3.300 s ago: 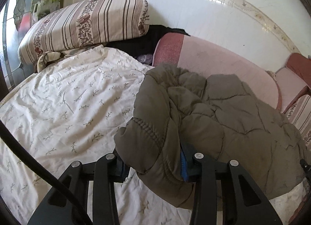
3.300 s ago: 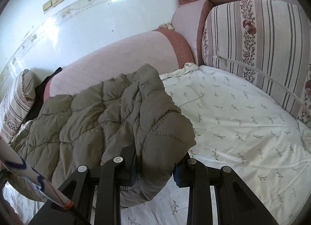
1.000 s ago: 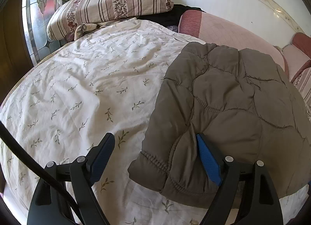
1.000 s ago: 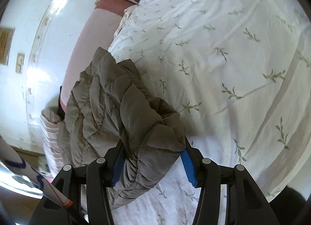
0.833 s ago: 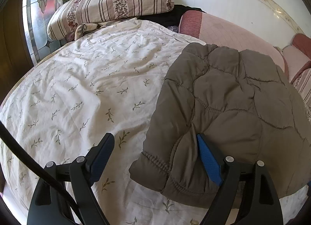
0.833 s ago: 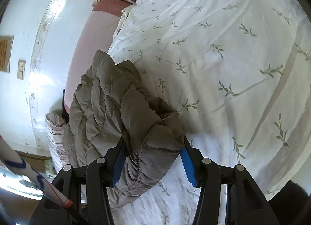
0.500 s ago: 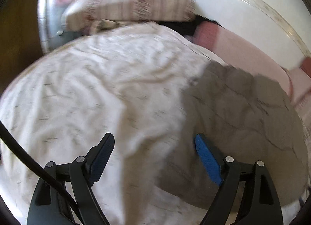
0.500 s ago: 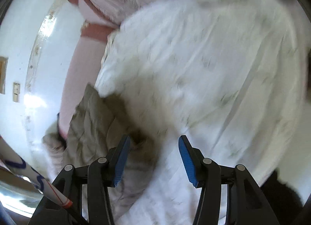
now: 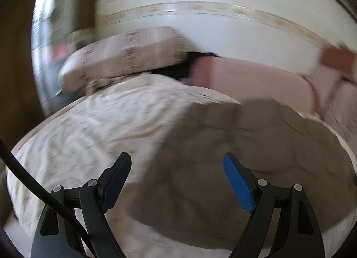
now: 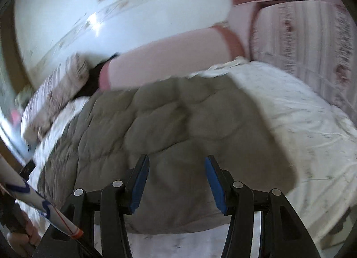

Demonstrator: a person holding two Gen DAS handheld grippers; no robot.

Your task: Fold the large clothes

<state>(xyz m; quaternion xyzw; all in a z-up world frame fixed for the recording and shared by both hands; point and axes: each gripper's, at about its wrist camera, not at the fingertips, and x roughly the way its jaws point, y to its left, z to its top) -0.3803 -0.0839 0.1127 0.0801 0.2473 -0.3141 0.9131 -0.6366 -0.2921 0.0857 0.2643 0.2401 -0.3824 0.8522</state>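
Spread wide below and ahead of both grippers: a bed sheet [image 9: 107,128], white with a small sprig print, bearing the quilted olive jacket [image 10: 178,128], folded into a thick slab ahead of the right gripper [image 10: 176,179] and ahead-right of the left gripper [image 9: 176,179]. Both sets of jaws parted and empty, nothing between the pads, jacket lying free beneath. Judged a check-and-tidy step: best to look for loose corners, then press bulging quilting flat and square the near edge before any further fold. Puffy filling likely to spring back, so a slow, firm press advised.

Beyond the jacket, a pink bolster [image 10: 169,61] along the white wall. Far left of the left gripper, a striped pillow [image 9: 125,55]; a dark garment [image 9: 178,68] tucked behind it. Nothing blocking the fold. Both views blurred.
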